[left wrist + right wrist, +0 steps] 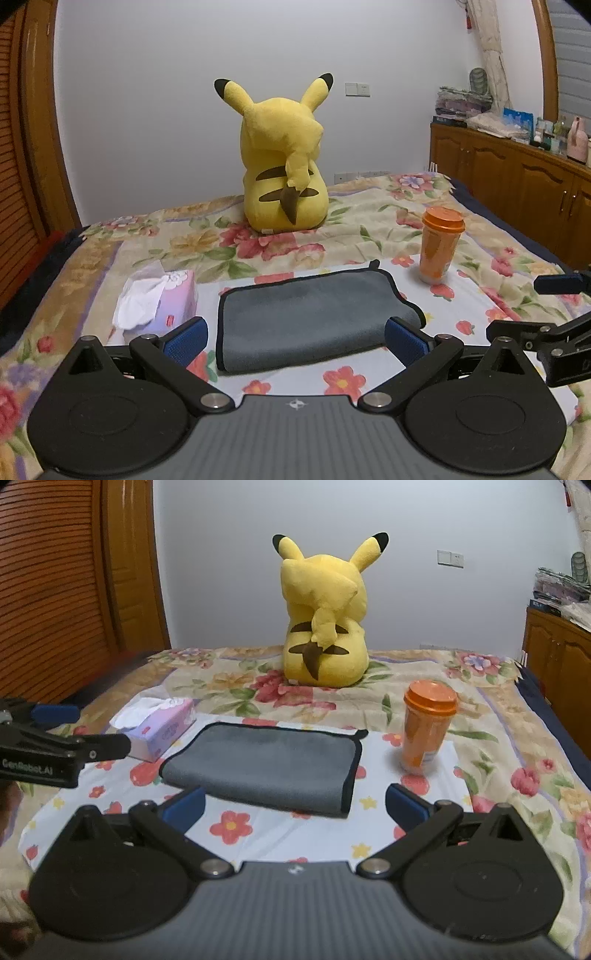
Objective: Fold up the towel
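A grey towel with black trim [314, 314] lies folded flat on the flowered bedspread; it also shows in the right wrist view [266, 764]. My left gripper [295, 341] is open and empty, its blue pads just short of the towel's near edge. My right gripper [295, 808] is open and empty, a little in front of the towel's near right corner. The right gripper's fingers also show at the right edge of the left wrist view [546, 314], and the left gripper's at the left edge of the right wrist view [66, 734].
A tissue box [159, 299] stands left of the towel. An orange lidded cup [439, 243] stands to its right. A yellow plush toy [284, 166] sits behind. A wooden cabinet [517, 177] lines the right wall.
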A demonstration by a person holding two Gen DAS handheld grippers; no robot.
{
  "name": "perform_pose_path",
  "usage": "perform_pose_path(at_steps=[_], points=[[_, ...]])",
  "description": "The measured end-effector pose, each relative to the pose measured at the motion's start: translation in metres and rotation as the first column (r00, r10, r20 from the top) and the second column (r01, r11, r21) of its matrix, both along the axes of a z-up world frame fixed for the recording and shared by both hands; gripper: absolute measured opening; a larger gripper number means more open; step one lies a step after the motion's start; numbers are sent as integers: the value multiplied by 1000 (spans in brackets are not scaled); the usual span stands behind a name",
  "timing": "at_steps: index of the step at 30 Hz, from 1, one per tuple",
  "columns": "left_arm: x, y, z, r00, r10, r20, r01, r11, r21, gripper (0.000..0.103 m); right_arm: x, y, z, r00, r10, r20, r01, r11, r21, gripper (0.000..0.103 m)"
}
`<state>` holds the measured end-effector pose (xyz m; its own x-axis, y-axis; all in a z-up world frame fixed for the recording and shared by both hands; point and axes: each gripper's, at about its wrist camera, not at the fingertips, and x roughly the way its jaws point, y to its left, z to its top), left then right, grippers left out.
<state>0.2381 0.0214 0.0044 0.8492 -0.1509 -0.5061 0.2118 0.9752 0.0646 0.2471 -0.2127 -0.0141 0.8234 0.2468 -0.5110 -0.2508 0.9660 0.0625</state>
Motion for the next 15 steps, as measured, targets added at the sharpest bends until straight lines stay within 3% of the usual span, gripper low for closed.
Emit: perform_pose_path(at_steps=[15], points=[[-47,-11,-15,999,5,-42,-5,1000,-8,103,-40,-6,-8,1000,-25,0,25,999,26,103]])
